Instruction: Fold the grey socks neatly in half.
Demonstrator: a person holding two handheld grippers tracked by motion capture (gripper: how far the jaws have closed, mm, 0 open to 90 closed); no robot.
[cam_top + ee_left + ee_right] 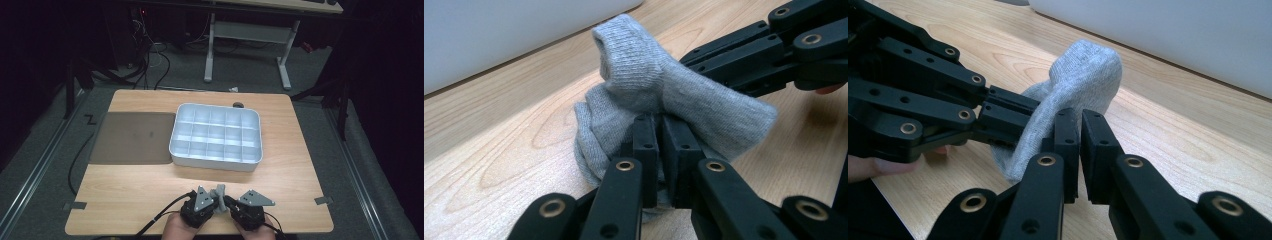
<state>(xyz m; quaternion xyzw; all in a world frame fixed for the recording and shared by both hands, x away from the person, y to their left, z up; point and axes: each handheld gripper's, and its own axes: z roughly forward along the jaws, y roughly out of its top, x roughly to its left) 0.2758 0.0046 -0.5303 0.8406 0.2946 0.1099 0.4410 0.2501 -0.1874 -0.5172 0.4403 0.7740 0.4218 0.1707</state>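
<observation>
Both the left gripper [659, 131] and right gripper [1080, 125] were clamped on a bunched grey knitted sock [644, 85] near the wooden table's [150, 190] near edge, open tabletop left and right.

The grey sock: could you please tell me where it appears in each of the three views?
High view: grey sock at bottom centre, between the two grippers.
Left gripper view: centre, pinched in the jaws.
Right gripper view: centre, above the jaws.
Shared landmark: the white compartment tray behind it.
</observation>
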